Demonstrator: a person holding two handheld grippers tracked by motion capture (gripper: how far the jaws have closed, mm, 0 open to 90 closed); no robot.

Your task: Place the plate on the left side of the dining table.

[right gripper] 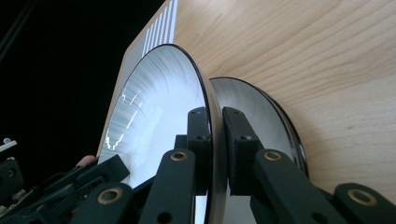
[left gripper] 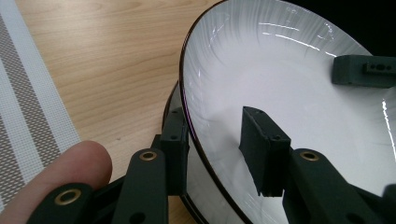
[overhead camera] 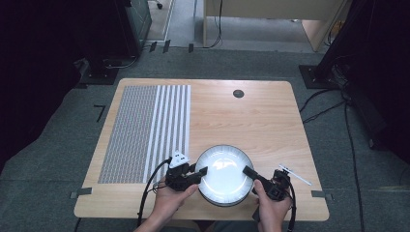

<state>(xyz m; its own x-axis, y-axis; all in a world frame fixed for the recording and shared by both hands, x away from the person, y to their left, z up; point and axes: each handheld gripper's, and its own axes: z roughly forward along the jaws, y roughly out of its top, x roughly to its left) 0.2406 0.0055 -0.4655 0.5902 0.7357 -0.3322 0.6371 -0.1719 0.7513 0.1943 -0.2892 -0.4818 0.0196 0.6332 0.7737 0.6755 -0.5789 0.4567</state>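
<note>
A white plate [overhead camera: 224,169] with a dark rim is held between both grippers near the table's front edge. It hangs tilted a little above a second, similar plate [right gripper: 261,116], whose edge peeks out beneath [left gripper: 169,109]. My left gripper [overhead camera: 200,172] is shut on the upper plate's left rim, one jaw under it and one inside the bowl [left gripper: 215,114]. My right gripper [overhead camera: 248,170] pinches the opposite rim between its jaws [right gripper: 215,112]. The right gripper's tip [left gripper: 364,70] also shows across the plate in the left gripper view.
A grey and white striped placemat [overhead camera: 145,133] covers the left part of the wooden table [overhead camera: 261,121]. A thin white stick [overhead camera: 295,175] lies right of my right hand. A dark round grommet [overhead camera: 238,94] sits at the back. Cables run across the floor on the right.
</note>
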